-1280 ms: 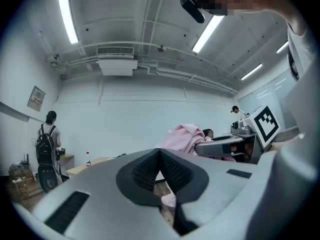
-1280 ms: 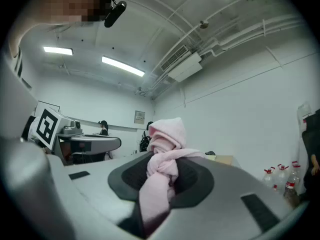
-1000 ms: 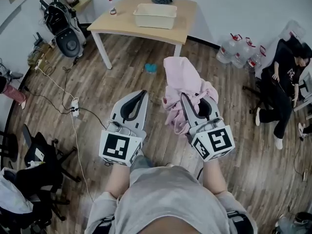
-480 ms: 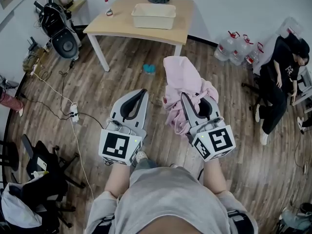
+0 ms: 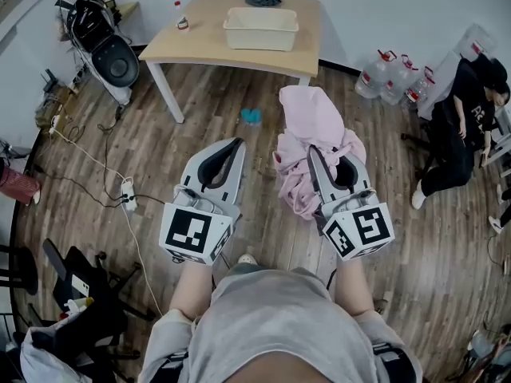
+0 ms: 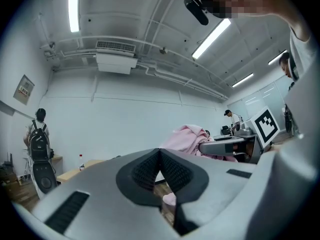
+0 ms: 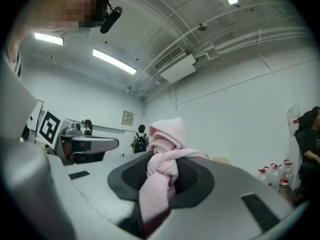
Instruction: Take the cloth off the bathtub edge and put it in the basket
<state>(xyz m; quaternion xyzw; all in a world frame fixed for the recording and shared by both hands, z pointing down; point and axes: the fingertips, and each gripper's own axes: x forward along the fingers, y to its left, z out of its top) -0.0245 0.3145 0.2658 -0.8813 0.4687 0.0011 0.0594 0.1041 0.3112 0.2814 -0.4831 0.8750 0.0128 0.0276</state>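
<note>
left gripper (image 5: 236,145): held level, side by side with its partner, ahead of the person's chest. its fingers (image 6: 142,171) meet at the tips with nothing gripped. judged idle and carried alongside, clear of the load.

basket (image 5: 261,29): pale, open-topped, standing on the counter (image 5: 200,45) by the far wall, well apart from both grippers. judged to be the destination. nothing pink lies in it, so the drop is not yet done. no bathtub is in view.

cloth (image 5: 313,122): pink, bunched, in the air and off the floor, just right of the left gripper and apart from it. it is held by the right gripper (image 5: 313,156), whose fingers (image 7: 196,176) stand partly closed, clamped on a gathered fold. a pinch on the bunch rather than on an edge is judged to keep the bulk gathered for the carry.

orientation: in the head view the cloth's long axis runs along the right gripper's line, from the person toward the counter. in the right gripper view a rounded hump stands above the pinch and a narrower tail hangs down between the fingers. the hump leads toward the basket.
</note>
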